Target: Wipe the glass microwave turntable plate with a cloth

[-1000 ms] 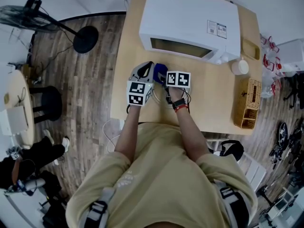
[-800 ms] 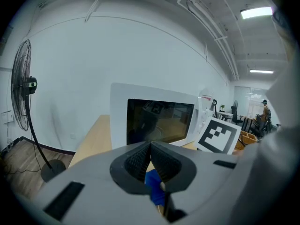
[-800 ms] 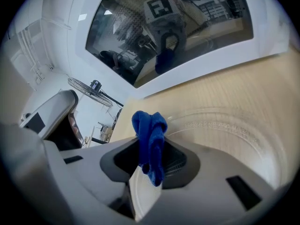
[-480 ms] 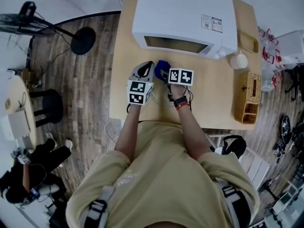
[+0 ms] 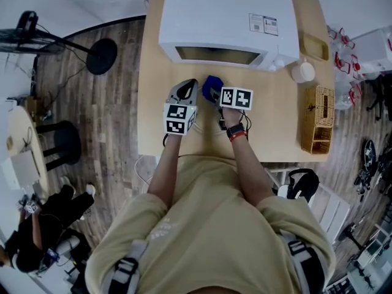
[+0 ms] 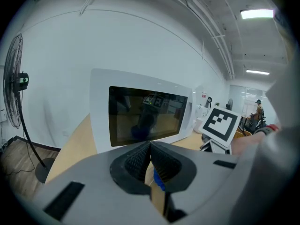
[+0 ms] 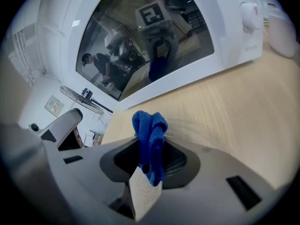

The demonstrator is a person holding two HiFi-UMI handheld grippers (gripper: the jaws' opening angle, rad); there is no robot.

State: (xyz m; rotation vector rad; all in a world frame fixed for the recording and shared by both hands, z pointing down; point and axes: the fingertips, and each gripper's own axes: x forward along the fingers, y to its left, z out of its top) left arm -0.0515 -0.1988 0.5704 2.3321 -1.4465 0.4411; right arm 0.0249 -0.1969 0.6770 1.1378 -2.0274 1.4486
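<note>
My right gripper (image 5: 214, 94) is shut on a bunched blue cloth (image 5: 212, 86) just in front of the white microwave (image 5: 226, 20), whose door is closed. In the right gripper view the cloth (image 7: 150, 128) sticks up out of the jaws of the right gripper (image 7: 151, 150). A faint glassy curved edge (image 7: 190, 124) lies on the table just beyond it; I cannot make out the whole turntable plate. My left gripper (image 5: 188, 86) sits close beside the right one. In the left gripper view the left gripper (image 6: 150, 146) has its jaw tips together, with nothing visible between them.
The wooden table (image 5: 275, 121) carries a wicker basket (image 5: 318, 127) at its right edge and a white cup (image 5: 301, 71) beside the microwave. A fan's round base (image 5: 101, 55) stands on the floor to the left. A person (image 5: 37, 237) sits at lower left.
My right gripper with the cloth has edged slightly right and toward the microwave. The left gripper has stayed put. The head camera has shifted a little.
</note>
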